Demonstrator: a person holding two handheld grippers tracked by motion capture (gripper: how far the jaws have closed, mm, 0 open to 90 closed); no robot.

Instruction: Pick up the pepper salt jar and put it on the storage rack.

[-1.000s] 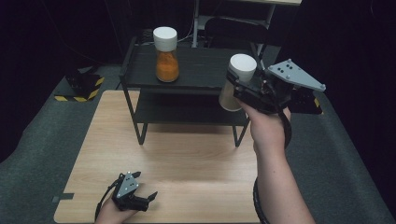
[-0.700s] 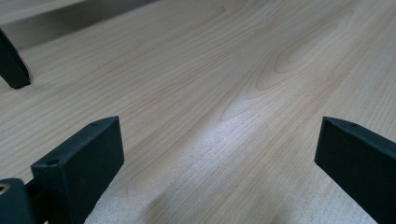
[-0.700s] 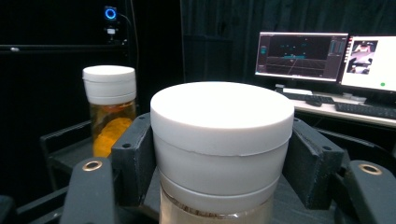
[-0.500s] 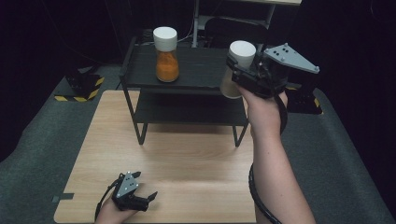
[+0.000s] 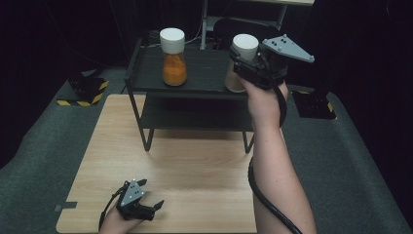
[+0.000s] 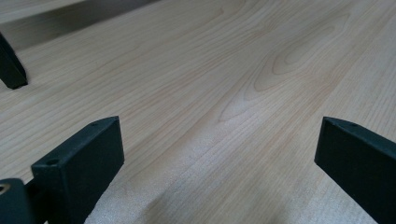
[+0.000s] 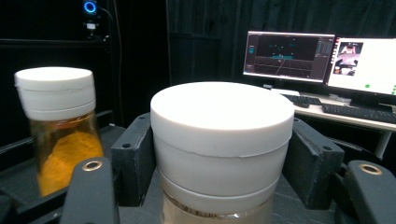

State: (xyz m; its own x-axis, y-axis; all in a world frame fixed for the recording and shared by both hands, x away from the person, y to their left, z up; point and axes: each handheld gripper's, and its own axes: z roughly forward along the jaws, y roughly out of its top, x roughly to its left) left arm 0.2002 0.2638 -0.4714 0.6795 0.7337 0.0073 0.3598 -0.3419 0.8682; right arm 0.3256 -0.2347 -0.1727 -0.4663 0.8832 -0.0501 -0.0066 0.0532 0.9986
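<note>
My right gripper (image 5: pixel 239 64) is shut on a jar with a white lid and pale contents (image 5: pixel 245 47), gripping it just under the lid (image 7: pixel 222 116). It holds the jar upright at the right end of the black rack's top shelf (image 5: pixel 207 80); I cannot tell whether the jar's base touches the shelf. A second white-lidded jar of orange powder (image 5: pixel 174 57) stands on the same shelf to the left, apart from the held one, and appears at the left of the right gripper view (image 7: pixel 60 135). My left gripper (image 5: pixel 152 207) rests open on the wooden table (image 5: pixel 195 165), with only bare wood between its jaws (image 6: pixel 219 158).
The rack has an empty lower shelf (image 5: pixel 195 114) and thin legs standing on the table's far half. A yellow-and-black striped block (image 5: pixel 85 90) lies on the floor at the left. Two lit monitors (image 7: pixel 322 60) and a keyboard stand on a desk beyond the rack.
My right gripper has carried the pale jar away from the person and slightly left, from in front of the rack's right side to over the top shelf. The left gripper has stayed put.
</note>
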